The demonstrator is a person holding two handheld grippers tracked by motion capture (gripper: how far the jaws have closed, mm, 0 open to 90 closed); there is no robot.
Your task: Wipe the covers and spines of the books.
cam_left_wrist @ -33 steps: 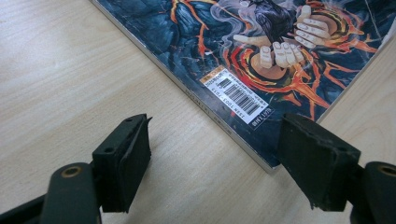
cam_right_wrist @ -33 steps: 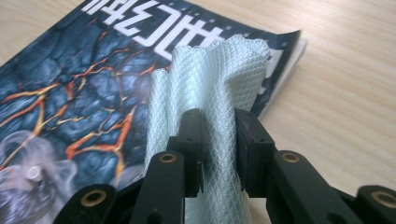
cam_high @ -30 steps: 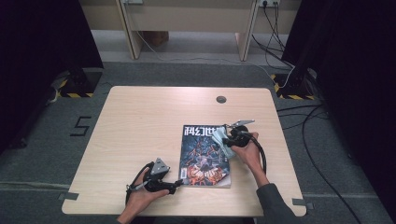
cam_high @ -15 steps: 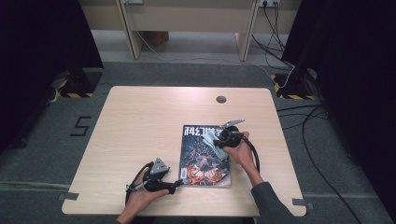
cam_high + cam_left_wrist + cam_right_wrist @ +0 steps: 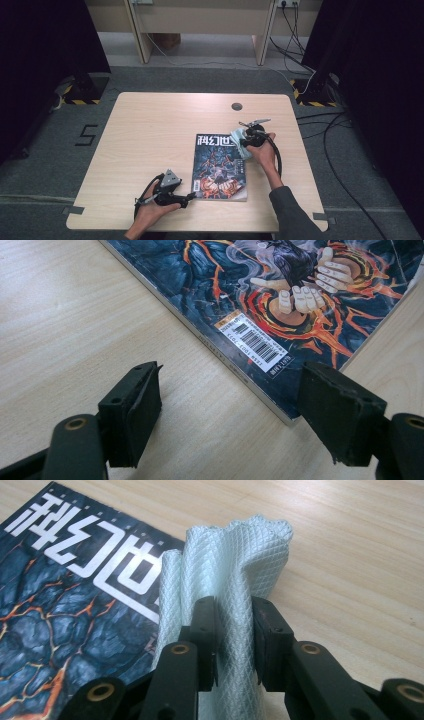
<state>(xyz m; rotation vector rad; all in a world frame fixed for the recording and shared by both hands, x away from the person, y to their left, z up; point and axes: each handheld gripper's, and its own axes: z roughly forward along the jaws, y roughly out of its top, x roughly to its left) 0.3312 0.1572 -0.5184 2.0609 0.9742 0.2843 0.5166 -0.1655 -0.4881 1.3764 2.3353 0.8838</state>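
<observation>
Currently, a pale cloth (image 5: pixel 235 575) is clamped by the right gripper (image 5: pixel 235 630) at the magazine's (image 5: pixel 218 165) top corner, while the left gripper's (image 5: pixel 235 410) fingers (image 5: pixel 135 410) are held apart at its lower corner on the counter (image 5: pixel 150 130).

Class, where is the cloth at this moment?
In the high view the cloth is pinched in the right tongs, at the top right corner of the magazine, right of the table's middle.

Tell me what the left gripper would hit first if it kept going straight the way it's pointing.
Probably the magazine: the open left gripper points at its near corner, so the edge by the barcode would likely come first.
</observation>
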